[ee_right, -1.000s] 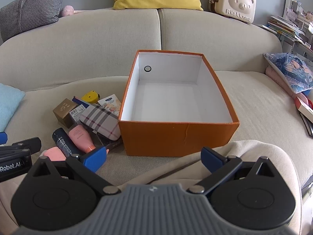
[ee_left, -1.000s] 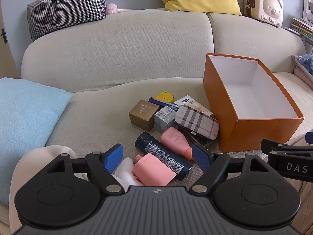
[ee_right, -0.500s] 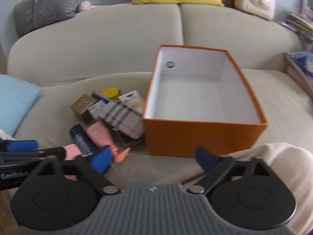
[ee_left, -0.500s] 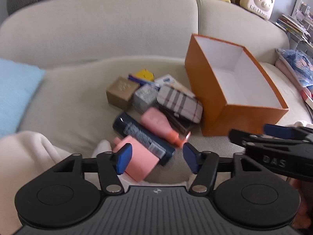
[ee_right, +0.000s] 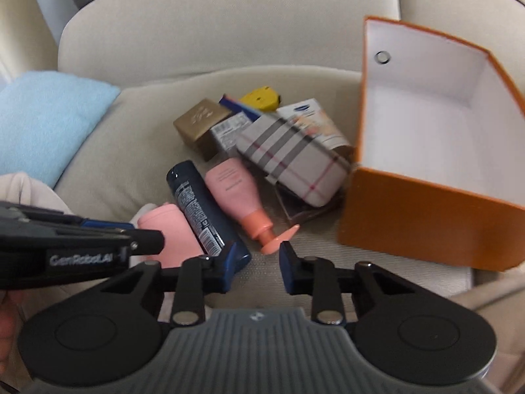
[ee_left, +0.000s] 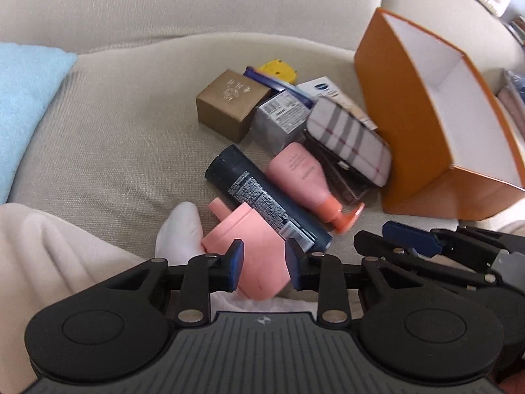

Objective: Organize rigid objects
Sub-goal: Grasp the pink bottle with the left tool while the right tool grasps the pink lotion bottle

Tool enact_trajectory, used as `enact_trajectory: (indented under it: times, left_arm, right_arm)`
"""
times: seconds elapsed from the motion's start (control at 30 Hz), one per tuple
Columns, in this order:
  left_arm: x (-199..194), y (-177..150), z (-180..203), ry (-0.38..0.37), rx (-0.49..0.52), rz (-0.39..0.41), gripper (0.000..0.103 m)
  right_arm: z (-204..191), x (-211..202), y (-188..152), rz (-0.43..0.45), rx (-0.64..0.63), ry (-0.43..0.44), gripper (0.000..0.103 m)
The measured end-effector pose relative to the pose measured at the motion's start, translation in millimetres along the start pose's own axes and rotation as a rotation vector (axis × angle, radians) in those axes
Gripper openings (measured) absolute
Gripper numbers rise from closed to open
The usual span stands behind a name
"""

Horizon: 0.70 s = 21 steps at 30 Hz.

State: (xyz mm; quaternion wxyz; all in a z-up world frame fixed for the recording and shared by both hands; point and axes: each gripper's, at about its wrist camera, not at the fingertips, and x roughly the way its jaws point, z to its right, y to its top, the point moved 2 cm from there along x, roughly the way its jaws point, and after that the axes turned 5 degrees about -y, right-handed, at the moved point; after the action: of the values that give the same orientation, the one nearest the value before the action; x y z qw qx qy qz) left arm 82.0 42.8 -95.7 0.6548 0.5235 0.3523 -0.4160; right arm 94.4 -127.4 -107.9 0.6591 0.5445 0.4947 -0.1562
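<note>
A pile of small items lies on the sofa seat left of an orange box (ee_left: 390,115) (ee_right: 426,220) with a white inside. My left gripper (ee_left: 264,264) hovers over a pink case (ee_left: 249,229) (ee_right: 167,226); its jaws are closing and the pads stand clear of the case. My right gripper (ee_right: 257,262) (ee_left: 410,239) is closing too, over bare seat between the end of a dark bottle (ee_right: 200,207) (ee_left: 262,200) and the nozzle of a pink pump bottle (ee_right: 236,190) (ee_left: 302,174). A plaid case (ee_left: 351,138) leans by the box.
Behind the pile lie a gold box (ee_left: 229,101), a silver carton (ee_left: 282,118), a yellow item (ee_left: 275,69) and a white carton (ee_left: 325,90). A light blue cushion (ee_left: 23,98) lies left. A person's cream trouser leg and white sock (ee_left: 178,229) rest beside the pink case.
Both grippers have come down and tipped toward the pile, which now looms larger. Both pairs of jaws have narrowed from wide to a small gap.
</note>
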Motion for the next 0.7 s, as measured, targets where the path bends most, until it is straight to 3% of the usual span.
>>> enact_trajectory:
  times: [0.23, 0.3, 0.37, 0.43, 0.6, 0.7]
  left_arm:
    - [23, 8, -1, 0.077, 0.001, -0.063, 0.037]
    - [26, 10, -2, 0.078, -0.019, -0.075, 0.044]
    - [29, 13, -1, 0.062, -0.04, -0.09, 0.059]
    - [32, 15, 0, 0.061, -0.051, -0.108, 0.065]
    - [42, 18, 3, 0.156, -0.053, -0.144, 0.067]
    - [46, 22, 0, 0.17, -0.092, -0.163, 0.07]
  right_arm:
    - [2, 28, 6, -0.048, -0.003, 0.019, 0.027]
    - [6, 32, 7, -0.059, 0.013, 0.018, 0.027]
    - [10, 34, 8, -0.067, 0.049, 0.022, 0.029]
    - [17, 37, 9, -0.079, 0.085, 0.02, 0.032]
    - [31, 44, 9, -0.112, 0.159, 0.026, 0.032]
    - [30, 46, 11, -0.11, 0.167, 0.041, 0.032]
